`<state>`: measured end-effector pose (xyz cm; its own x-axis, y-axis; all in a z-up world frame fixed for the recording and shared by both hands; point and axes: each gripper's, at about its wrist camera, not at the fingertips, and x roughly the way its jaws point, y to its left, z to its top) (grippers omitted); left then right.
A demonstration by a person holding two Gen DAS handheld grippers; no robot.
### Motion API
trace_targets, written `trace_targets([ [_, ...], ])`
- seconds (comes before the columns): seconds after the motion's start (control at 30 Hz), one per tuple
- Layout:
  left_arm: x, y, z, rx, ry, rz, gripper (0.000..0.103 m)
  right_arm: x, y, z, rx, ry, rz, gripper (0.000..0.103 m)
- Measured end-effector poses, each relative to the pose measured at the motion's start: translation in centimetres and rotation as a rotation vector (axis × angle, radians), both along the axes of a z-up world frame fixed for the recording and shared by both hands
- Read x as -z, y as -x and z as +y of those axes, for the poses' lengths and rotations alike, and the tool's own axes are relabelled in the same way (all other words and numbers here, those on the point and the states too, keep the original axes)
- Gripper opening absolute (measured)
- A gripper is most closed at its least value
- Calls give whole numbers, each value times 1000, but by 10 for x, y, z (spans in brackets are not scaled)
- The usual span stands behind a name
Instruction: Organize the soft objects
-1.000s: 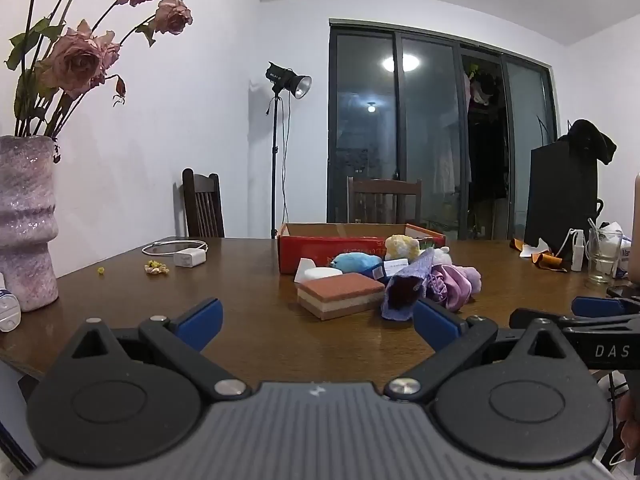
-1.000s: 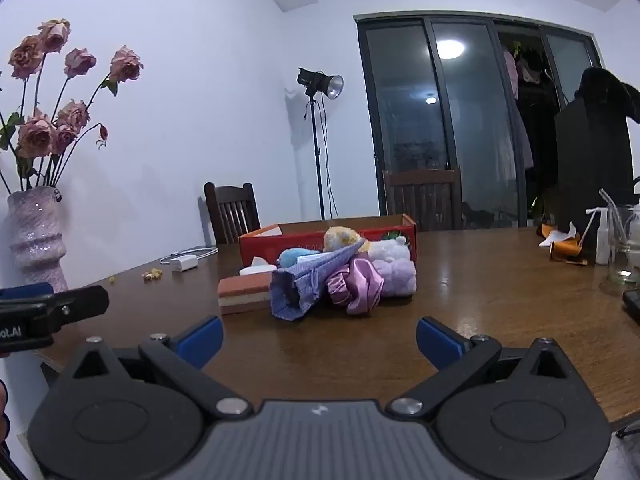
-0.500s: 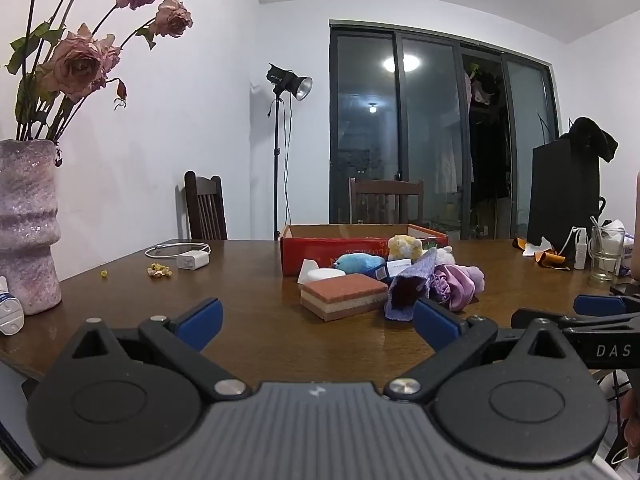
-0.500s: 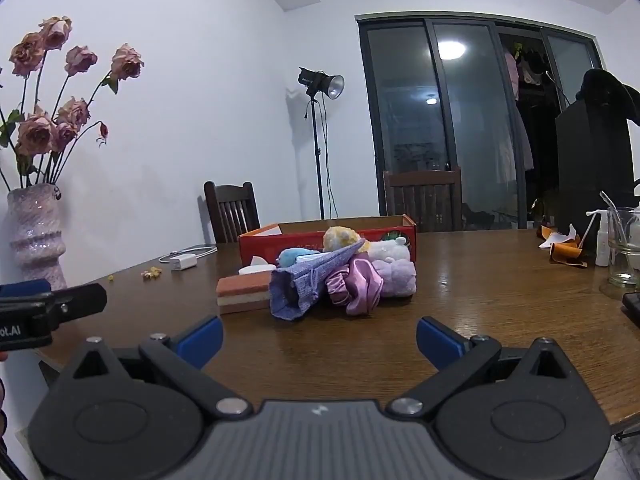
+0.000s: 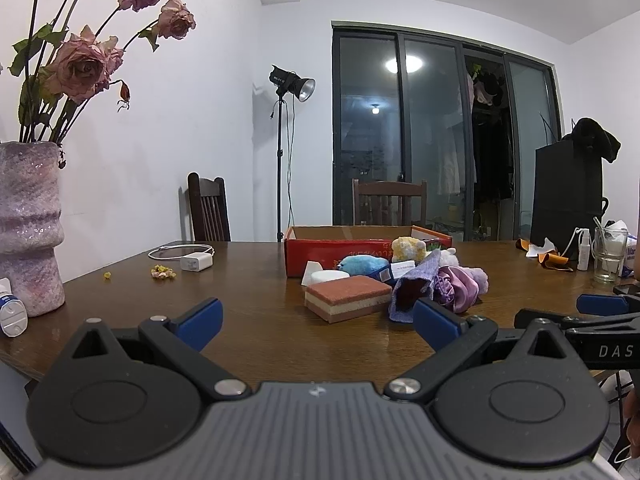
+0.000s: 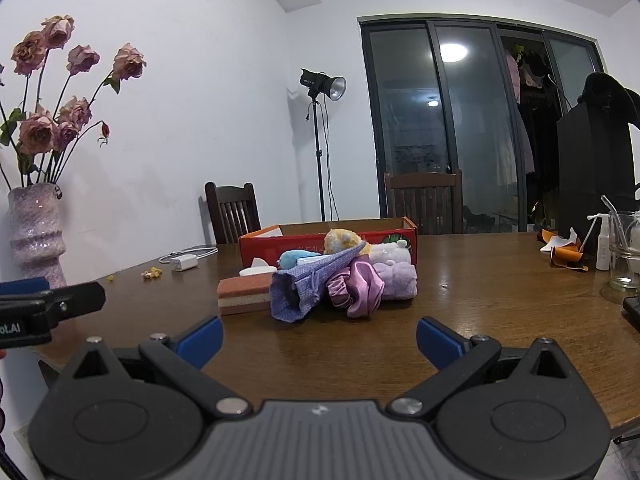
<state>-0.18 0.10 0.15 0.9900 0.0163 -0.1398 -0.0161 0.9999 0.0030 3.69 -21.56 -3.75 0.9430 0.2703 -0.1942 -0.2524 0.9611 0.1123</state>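
A pile of soft things lies mid-table in front of a red cardboard box. It holds a brown layered sponge, a purple knit pouch, a lilac satin scrunchie, a lilac plush, a blue plush and a yellow plush. My left gripper is open and empty near the table's front edge. My right gripper is open and empty too, short of the pile.
A pink vase of roses stands at the left edge beside a small white bottle. A white charger with cable lies behind. A glass jar, spray bottle and orange scraps sit right.
Both views have shifted only slightly; the left view drifted a little, so the pile sits marginally further right. Both grippers stay open and empty.
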Motion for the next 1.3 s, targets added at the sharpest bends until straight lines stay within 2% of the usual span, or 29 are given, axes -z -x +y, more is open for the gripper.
trace_targets([
  [1.3, -3, -2, 4, -11, -6, 8, 103, 1, 1, -3, 7, -11, 3, 103],
])
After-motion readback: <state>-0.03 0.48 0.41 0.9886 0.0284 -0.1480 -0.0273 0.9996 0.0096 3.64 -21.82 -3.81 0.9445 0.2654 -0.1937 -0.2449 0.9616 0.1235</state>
